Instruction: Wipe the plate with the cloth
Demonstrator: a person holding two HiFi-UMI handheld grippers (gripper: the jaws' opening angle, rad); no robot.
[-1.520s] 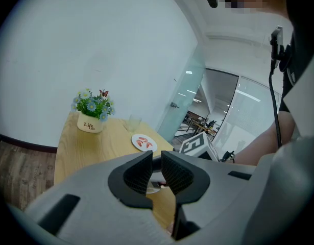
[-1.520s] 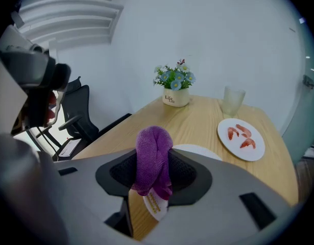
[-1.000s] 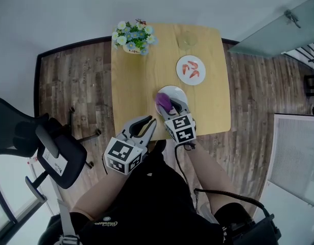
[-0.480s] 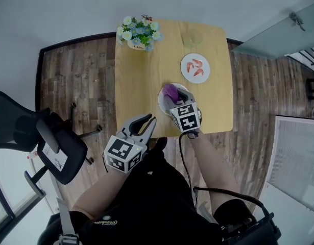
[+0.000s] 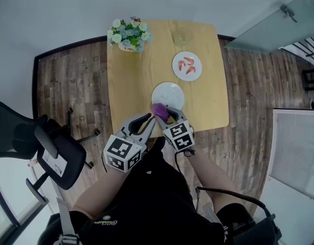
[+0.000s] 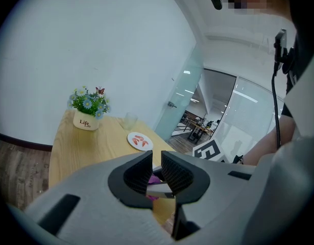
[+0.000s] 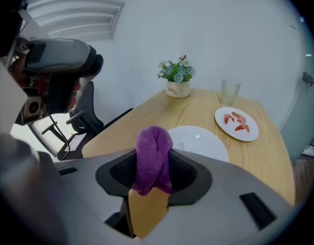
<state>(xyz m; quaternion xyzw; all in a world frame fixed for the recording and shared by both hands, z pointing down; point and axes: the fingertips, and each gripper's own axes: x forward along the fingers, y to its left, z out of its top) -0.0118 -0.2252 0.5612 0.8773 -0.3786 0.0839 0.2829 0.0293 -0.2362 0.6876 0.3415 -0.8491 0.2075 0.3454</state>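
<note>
Clamping the purple cloth (image 5: 159, 109) between its jaws, the right hand-held gripper (image 5: 166, 115) sits at the near rim of the plate (image 5: 168, 92) on the worktop (image 5: 128, 86). The left hand-held gripper (image 5: 145, 121), jaws nearly together and empty, hovers just beside it.

A flower pot (image 5: 127, 34) stands at the far left corner of the table (image 5: 126, 86). A glass (image 5: 183, 37) stands to its right along the far edge, with a plate of food (image 5: 187, 65) just nearer. An empty plate (image 5: 167, 95) lies mid-table. By its near rim the cloth (image 7: 153, 157) sits between the right gripper's (image 5: 166, 115) jaws, and the left gripper (image 5: 148, 119) is just to the left. A chair (image 5: 39, 147) stands left of the table.
</note>
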